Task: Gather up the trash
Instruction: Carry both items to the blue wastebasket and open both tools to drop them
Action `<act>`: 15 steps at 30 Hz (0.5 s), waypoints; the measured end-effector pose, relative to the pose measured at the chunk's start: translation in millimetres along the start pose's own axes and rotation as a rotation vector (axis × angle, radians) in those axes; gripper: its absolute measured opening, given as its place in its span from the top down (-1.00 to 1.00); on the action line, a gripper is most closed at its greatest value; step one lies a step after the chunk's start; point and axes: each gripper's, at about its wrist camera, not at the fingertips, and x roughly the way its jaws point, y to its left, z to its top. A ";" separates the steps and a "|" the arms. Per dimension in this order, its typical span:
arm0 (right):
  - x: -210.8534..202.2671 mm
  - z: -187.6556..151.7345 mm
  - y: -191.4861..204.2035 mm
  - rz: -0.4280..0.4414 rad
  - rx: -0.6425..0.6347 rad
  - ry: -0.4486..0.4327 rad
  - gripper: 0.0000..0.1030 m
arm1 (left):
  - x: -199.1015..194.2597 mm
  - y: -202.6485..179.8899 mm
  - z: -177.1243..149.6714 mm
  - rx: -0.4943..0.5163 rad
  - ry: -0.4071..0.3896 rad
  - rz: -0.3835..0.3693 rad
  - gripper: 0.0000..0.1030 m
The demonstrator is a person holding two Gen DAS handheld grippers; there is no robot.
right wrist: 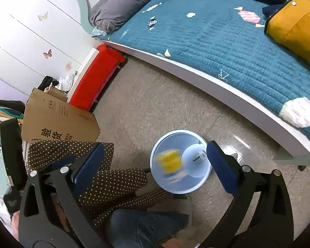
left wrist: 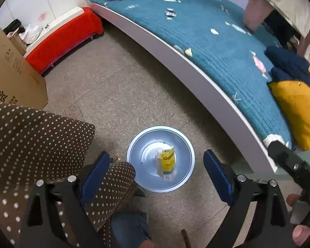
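A pale blue trash bin [left wrist: 183, 177] stands on the floor beside the bed; it also shows in the right wrist view [right wrist: 171, 142]. A yellow carton [left wrist: 168, 159] lies inside it, blurred in the right wrist view [right wrist: 169, 160], next to a white wrapper [right wrist: 196, 159]. My left gripper [left wrist: 157, 171] is open and empty above the bin. My right gripper [right wrist: 155, 161] is open and empty above the bin too. A white crumpled tissue [right wrist: 298, 111] lies on the blue bedspread [right wrist: 217, 37] near the bed's edge, and small paper scraps [left wrist: 189, 51] lie further up the bed.
A cardboard box [right wrist: 57, 119] and a red bench [right wrist: 97, 76] stand at the left by the white wardrobe. My polka-dot sleeve and jeans [right wrist: 142, 227] fill the lower left. A yellow and navy jacket [left wrist: 299, 103] and grey pillow [right wrist: 124, 2] lie on the bed.
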 end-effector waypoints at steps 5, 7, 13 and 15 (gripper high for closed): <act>-23.3 -6.2 16.7 -0.021 -0.048 -0.059 -0.88 | -50.4 9.6 -14.0 -0.013 -0.114 -0.003 -0.78; -37.4 -10.4 34.1 -0.024 -0.099 -0.099 -0.88 | -71.5 11.0 -21.4 -0.004 -0.180 -0.002 -0.79; -80.6 -19.3 90.2 0.028 -0.197 -0.162 -0.88 | -142.8 19.2 -52.8 0.009 -0.341 0.042 -0.81; -92.5 -22.9 108.0 0.037 -0.222 -0.177 -0.88 | -167.5 25.3 -63.9 -0.005 -0.393 0.063 -0.81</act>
